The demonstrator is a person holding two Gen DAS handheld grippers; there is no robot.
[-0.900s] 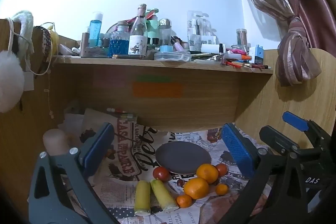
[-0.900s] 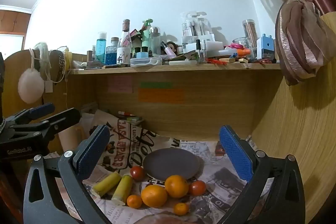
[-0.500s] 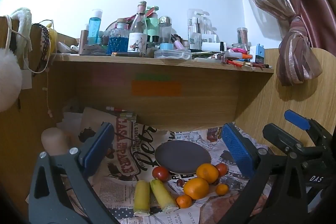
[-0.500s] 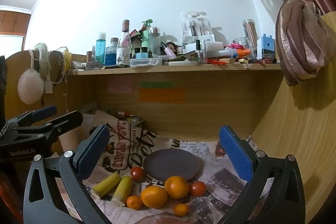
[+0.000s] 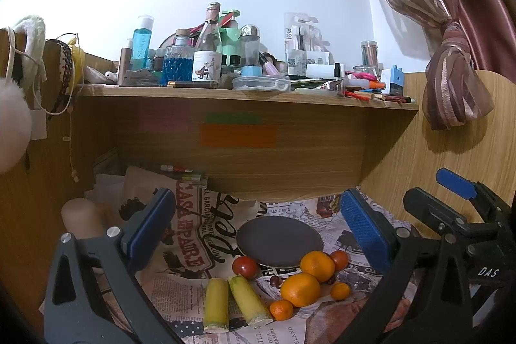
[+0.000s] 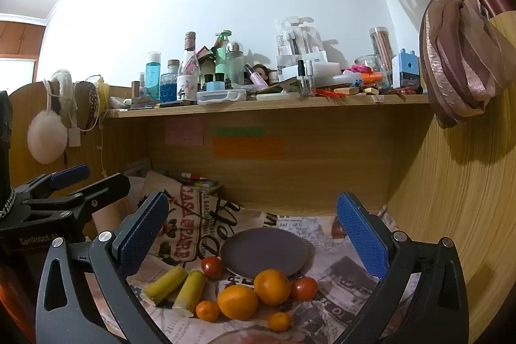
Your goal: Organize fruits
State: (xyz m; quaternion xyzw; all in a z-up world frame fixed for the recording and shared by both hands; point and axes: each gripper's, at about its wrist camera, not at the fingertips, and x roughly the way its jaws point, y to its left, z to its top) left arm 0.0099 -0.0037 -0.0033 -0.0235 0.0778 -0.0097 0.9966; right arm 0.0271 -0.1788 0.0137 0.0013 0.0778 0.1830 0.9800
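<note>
Fruits (image 6: 251, 289) before empty plate (image 6: 262, 250)

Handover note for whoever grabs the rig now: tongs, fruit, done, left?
Left tongs: open, empty, hovering short of the fruit.
Right tongs: open, empty, likewise.
Fruit all loose on the newspaper in front of the dark plate: two large oranges, two small ones, two tomatoes, two yellow-green pieces.
Done: nothing; plate is bare.
Left: gather the fruit, presumably onto the plate.
</note>
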